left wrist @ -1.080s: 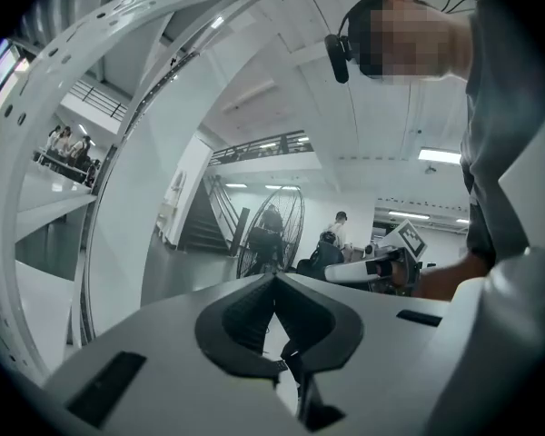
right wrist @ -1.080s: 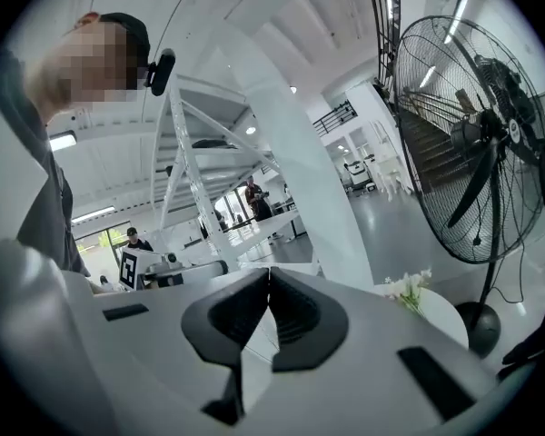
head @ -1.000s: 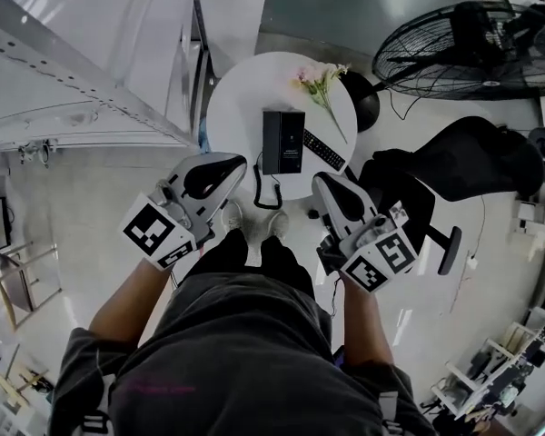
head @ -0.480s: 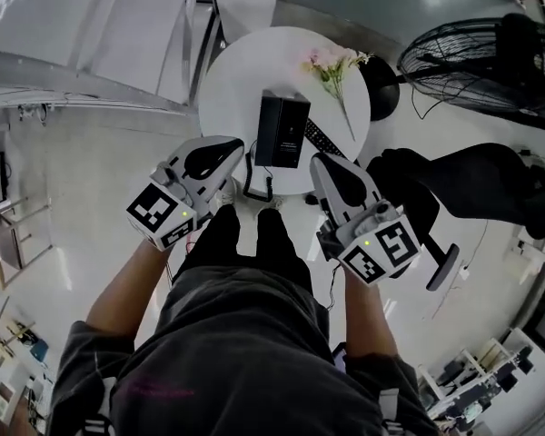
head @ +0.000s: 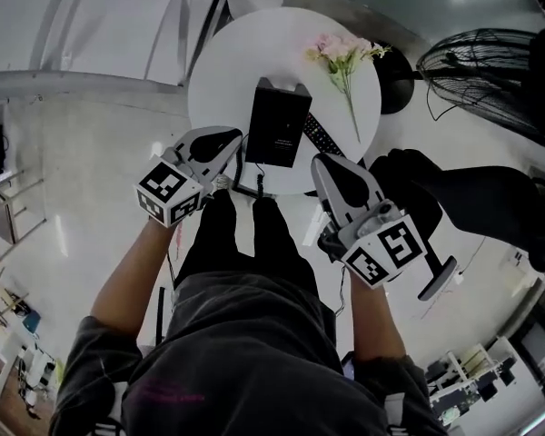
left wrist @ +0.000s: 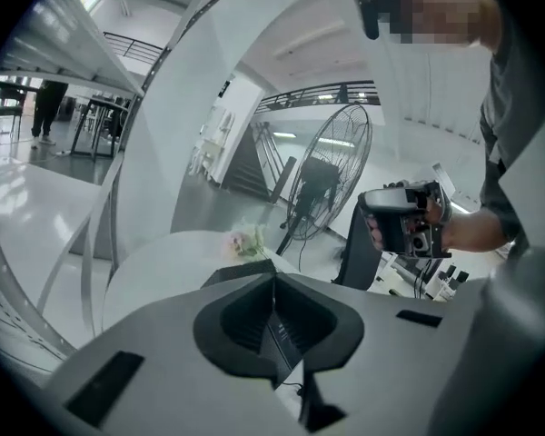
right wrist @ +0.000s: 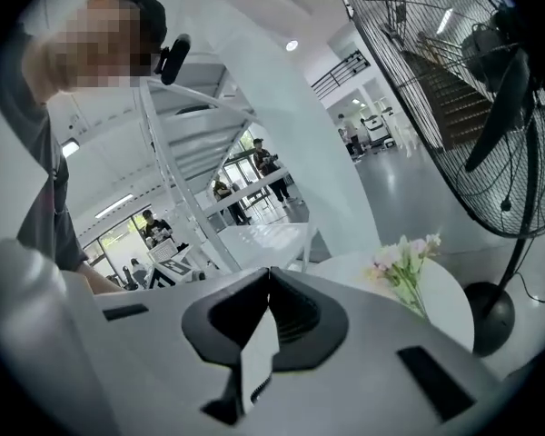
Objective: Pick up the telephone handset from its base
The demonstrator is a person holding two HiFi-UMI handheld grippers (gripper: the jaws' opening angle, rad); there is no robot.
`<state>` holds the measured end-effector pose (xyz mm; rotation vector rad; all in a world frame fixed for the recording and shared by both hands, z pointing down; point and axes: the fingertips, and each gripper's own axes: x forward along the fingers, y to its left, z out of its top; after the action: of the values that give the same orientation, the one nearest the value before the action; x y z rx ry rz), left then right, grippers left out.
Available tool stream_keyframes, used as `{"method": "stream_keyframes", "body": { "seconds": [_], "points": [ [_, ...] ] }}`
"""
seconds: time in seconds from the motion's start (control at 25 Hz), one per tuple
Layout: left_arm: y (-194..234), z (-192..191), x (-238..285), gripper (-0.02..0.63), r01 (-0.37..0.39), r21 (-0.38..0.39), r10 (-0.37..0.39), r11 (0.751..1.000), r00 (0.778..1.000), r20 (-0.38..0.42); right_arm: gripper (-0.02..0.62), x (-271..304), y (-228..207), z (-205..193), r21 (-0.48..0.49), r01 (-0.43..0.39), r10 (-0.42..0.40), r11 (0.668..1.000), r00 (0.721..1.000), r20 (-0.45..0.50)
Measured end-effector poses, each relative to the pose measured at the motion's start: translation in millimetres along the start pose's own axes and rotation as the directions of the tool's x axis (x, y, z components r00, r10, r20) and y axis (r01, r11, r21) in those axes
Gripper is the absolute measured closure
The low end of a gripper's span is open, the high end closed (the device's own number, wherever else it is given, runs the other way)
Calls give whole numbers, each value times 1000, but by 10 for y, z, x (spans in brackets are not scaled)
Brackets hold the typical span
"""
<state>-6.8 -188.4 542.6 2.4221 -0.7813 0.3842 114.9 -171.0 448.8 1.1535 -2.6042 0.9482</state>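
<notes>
The black, boxy telephone [head: 277,123] lies on the round white table [head: 220,71], close to its near edge; the handset cannot be told from the base. The left gripper [head: 229,142] and the right gripper [head: 323,163] flank the telephone at that edge. Both have their jaws closed on nothing and tilt slightly downward.

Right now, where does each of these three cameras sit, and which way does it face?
Head view: on the head, facing down at table, phone, flowers; arms, legs, left claw, right claw show.
Left gripper view: on left claw, facing table and fan; right claw shows.
Right gripper view: on right claw, facing flowers, fan; torso shows.
Shared: flowers appear in all.
</notes>
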Motion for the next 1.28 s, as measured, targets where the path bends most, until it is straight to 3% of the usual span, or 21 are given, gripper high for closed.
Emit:
{"method": "stream_keyframes", "body": {
  "seconds": [0.4,0.68,0.96,1.28],
  "points": [
    [322,-566,452,513,42,-88,-50,995,995,-84,577,25,-268,-388,57,31,-27,998,997,-71],
    [460,-825,648,442,94,-185,-121,978,982,-144,577,71,-320,-512,67,46,-40,997,995,-96],
    [444,-915,778,458,174,-239,-216,955,963,-164,577,84,-350,-606,87,61,-51,994,992,-116],
    [402,-928,798,489,218,-297,-273,929,949,-157,577,81,-313,-647,95,65,-53,993,991,-121]
  ]
}}
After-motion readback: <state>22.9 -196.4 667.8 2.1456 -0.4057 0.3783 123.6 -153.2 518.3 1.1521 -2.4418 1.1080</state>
